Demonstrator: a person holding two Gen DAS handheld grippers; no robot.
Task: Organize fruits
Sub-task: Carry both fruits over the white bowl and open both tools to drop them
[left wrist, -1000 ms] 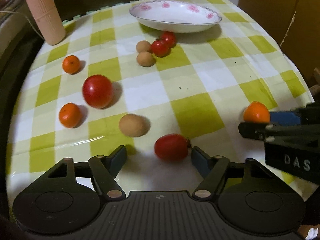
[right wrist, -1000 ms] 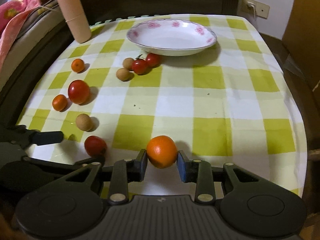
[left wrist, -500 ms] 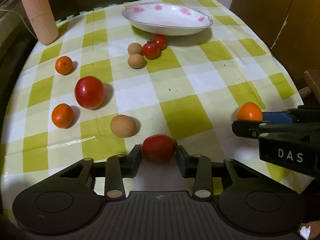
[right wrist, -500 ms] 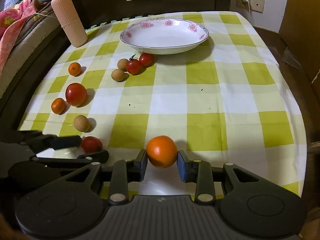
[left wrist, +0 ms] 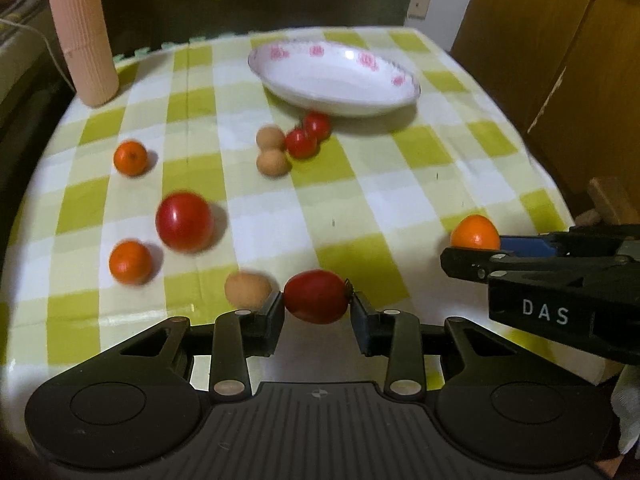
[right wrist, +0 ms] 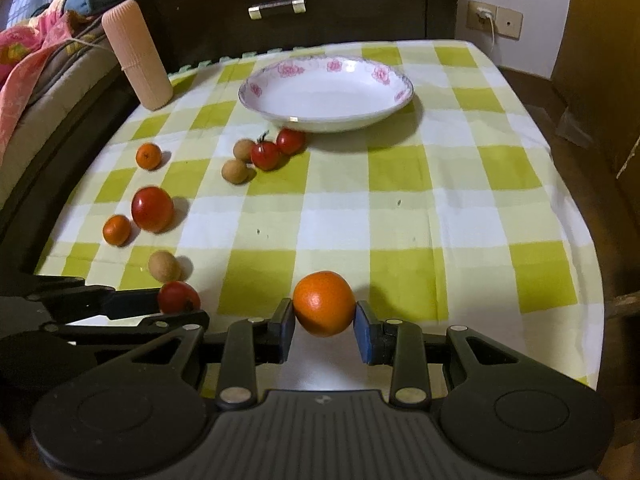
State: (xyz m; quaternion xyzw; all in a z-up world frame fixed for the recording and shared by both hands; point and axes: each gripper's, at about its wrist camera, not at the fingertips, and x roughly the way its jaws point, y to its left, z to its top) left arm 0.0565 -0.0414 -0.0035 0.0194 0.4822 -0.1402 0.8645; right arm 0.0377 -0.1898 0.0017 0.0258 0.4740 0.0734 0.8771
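Note:
My left gripper (left wrist: 317, 312) is shut on a small oblong red tomato (left wrist: 316, 296), held just above the checked tablecloth near its front edge. My right gripper (right wrist: 325, 322) is shut on an orange (right wrist: 324, 303), also near the front edge; the orange shows at the right of the left wrist view (left wrist: 475, 233). An empty white dish with pink flowers (right wrist: 256, 102) stands at the back middle. On the cloth lie a large red tomato (left wrist: 185, 222), two small oranges (left wrist: 131, 158) (left wrist: 130, 262), two cherry tomatoes (left wrist: 308, 136) and three brown round fruits (left wrist: 248, 290).
A tall pink ribbed cylinder (left wrist: 82, 34) stands at the back left corner. A dark drawer front (right wrist: 276, 6) lies behind the table. Bedding (right wrist: 24, 52) lies to the left. A wooden panel (left wrist: 560, 40) stands to the right.
My left gripper has closed on the oblong red tomato and lifted it slightly. My right gripper has kept its hold on the orange and risen a little.

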